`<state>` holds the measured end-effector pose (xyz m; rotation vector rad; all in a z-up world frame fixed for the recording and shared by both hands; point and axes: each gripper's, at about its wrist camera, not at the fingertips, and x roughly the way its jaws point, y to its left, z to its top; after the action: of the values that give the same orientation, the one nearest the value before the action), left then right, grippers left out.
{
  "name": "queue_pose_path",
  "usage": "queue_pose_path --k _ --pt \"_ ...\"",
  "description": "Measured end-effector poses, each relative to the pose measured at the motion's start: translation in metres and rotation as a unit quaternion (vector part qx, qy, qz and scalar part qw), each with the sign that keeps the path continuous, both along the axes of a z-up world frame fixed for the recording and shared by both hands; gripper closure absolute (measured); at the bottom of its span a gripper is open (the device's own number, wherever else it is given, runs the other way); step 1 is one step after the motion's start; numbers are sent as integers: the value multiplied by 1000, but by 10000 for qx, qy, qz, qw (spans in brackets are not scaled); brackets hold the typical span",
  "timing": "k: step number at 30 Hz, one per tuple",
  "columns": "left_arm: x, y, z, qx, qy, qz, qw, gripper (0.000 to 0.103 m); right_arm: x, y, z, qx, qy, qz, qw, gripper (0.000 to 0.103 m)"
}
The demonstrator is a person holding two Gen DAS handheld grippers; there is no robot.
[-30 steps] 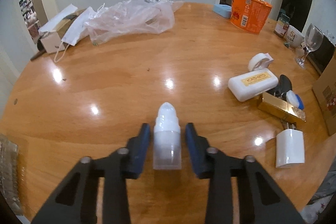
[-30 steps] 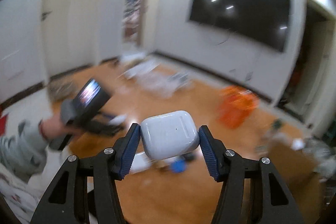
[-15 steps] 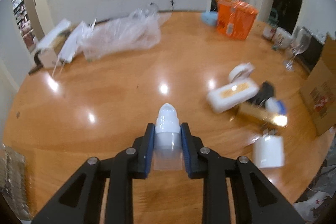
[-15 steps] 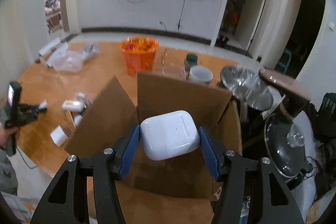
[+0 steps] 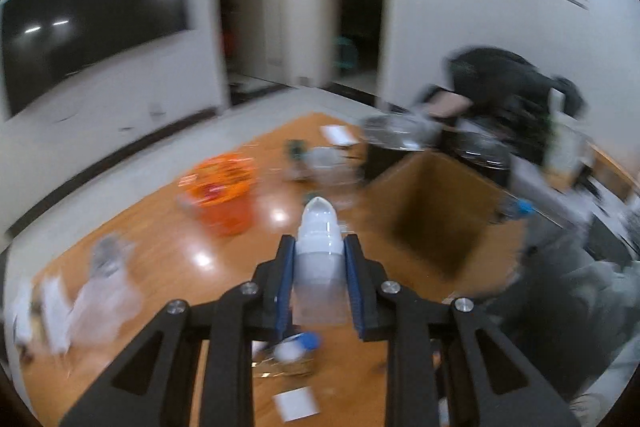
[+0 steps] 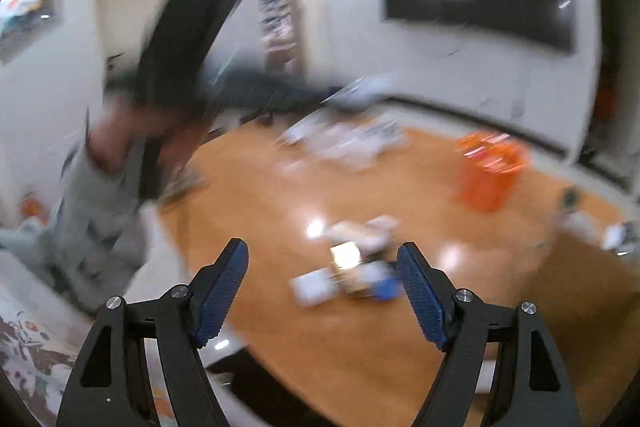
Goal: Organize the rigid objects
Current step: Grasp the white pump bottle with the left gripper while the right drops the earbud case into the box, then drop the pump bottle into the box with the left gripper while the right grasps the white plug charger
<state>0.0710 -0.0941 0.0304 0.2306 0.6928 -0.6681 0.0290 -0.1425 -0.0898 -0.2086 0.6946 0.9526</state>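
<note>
The left gripper [image 5: 319, 269] is clenching the white roll-on bottle [image 5: 319, 259], now lifted off the table [image 5: 168, 247] toward the cardboard box [image 5: 436, 215] at its right edge; the right gripper [image 6: 322, 295], half a second ago gripping the earbud case, is hanging released and empty, suggesting that piece is boxed.

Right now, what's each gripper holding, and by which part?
Left gripper clamps the white roll-on bottle by its lower body, cap pointing forward. Right gripper is open, holding nothing.
</note>
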Motion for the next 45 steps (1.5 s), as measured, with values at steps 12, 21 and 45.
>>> queue_pose_path --k 12,21,45 --pt "25 -156 -70 1251 1566 -1419 9694 63 45 68 -134 -855 -104 449 9953 30" --pt "33 -78 -38 435 1206 -653 9896 35 59 87 -152 -1241 -88 573 9906 53" --pt "43 131 -228 -220 1751 1500 9728 35 20 -96 55 -784 -1126 -2187 9661 60"
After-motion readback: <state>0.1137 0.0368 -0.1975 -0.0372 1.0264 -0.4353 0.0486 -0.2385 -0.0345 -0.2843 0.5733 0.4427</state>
